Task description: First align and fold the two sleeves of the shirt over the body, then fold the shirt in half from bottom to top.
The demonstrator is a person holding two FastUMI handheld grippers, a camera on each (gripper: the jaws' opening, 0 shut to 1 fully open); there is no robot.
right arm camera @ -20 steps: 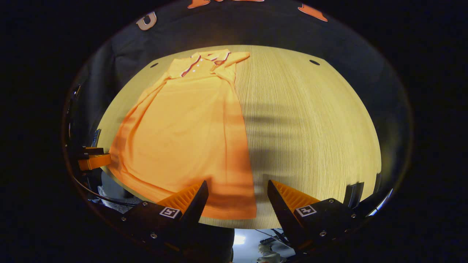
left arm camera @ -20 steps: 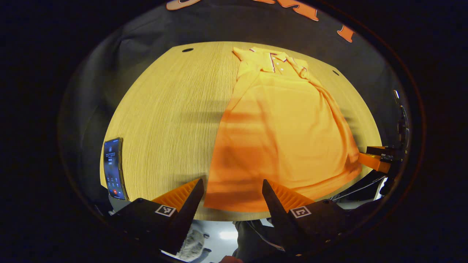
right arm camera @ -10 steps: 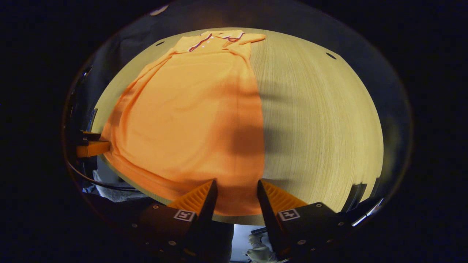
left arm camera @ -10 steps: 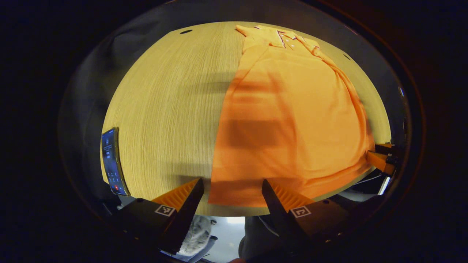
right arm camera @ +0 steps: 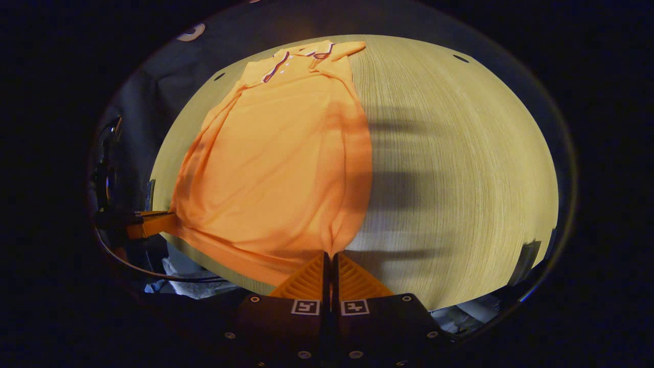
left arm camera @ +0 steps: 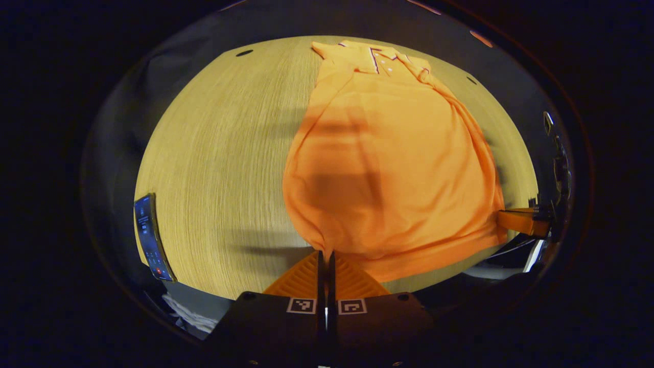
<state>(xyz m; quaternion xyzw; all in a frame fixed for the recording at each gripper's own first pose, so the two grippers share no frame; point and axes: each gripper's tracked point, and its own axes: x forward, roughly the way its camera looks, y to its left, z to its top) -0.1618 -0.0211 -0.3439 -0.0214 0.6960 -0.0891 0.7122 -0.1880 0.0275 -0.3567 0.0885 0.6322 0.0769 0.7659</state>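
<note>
An orange polo shirt lies lengthwise on the wooden table, collar at the far end, sleeves folded in over the body. My left gripper is shut on the hem's left corner, and the cloth bunches and lifts there. In the right gripper view the same shirt runs away from my right gripper, which is shut on the hem's right corner. The other gripper shows at the shirt's far hem corner in each view: the right gripper and the left gripper.
A phone with a lit screen lies near the table's left front edge. Two dark holes mark the table's far corners. Bare wood spreads to the right of the shirt. Black cloth wall stands behind the table.
Both grippers went from open to shut, each closing on a hem corner. The hem now puckers and rises off the table at both corners.
</note>
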